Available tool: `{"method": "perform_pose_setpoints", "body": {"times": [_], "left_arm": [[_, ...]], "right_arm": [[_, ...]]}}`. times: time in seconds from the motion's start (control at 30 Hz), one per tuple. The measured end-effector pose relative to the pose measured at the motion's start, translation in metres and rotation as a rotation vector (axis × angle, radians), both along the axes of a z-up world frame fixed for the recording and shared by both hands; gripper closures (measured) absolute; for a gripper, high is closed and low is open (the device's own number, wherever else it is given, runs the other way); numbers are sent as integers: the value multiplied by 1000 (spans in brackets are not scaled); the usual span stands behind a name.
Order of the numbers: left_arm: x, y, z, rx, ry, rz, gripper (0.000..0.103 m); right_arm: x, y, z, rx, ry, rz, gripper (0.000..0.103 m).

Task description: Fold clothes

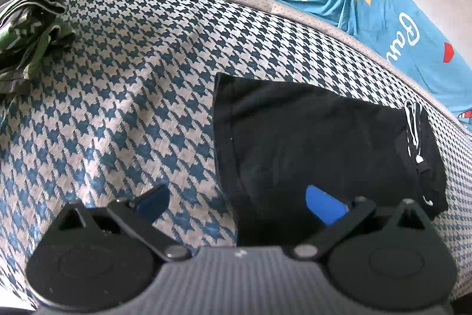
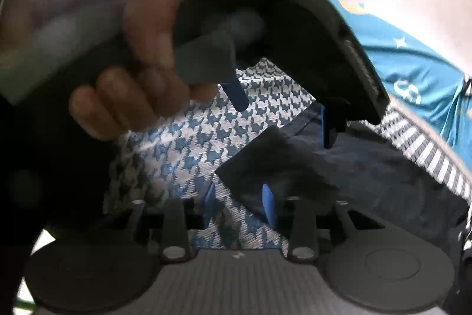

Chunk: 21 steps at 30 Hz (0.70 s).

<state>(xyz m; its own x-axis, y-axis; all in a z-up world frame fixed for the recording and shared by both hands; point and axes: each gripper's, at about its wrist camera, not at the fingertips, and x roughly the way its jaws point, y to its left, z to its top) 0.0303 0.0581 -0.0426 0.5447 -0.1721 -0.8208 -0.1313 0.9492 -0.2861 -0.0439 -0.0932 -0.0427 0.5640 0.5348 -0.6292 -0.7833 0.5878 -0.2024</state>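
**Shorts folded flat, tools spread above them**

Black fabric shorts (image 1: pixel 318 143) lie folded on the houndstooth-patterned bed cover (image 1: pixel 124 96). Left tool (image 1: pixel 239 202) and right tool (image 2: pixel 240 205) gape, gripping nothing. Closing carelessly could snag the drawstring or rumple layers.

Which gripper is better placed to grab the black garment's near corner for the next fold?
Likely right. The right gripper is open with the black garment corner between its fingers; the left gripper straddles the side edge farther along.
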Motion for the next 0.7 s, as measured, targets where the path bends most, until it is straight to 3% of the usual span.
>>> {"method": "perform_pose_setpoints", "body": {"times": [0.1,0.2,0.23,0.37,0.57,0.7], "left_arm": [[0,1,-1,-25,12,-5,0],[2,3,-3,-55,24,-10,0],[2,4,-3,-71,27,-15,0],[1,7,-4,-161,34,-44,0],[2,9,-7,-237,47,-57,0],[4,5,-11,-309,53,-98,0]], "right_arm": [[2,3,-3,-9,-11,3,68],[7,2,-4,-5,-16,-14,91],[9,1,-4,0,-12,-21,94],[20,-15,7,96,63,-77,97],[40,-50,29,287,175,-181,97],[44,-63,34,339,199,-204,97]]}}
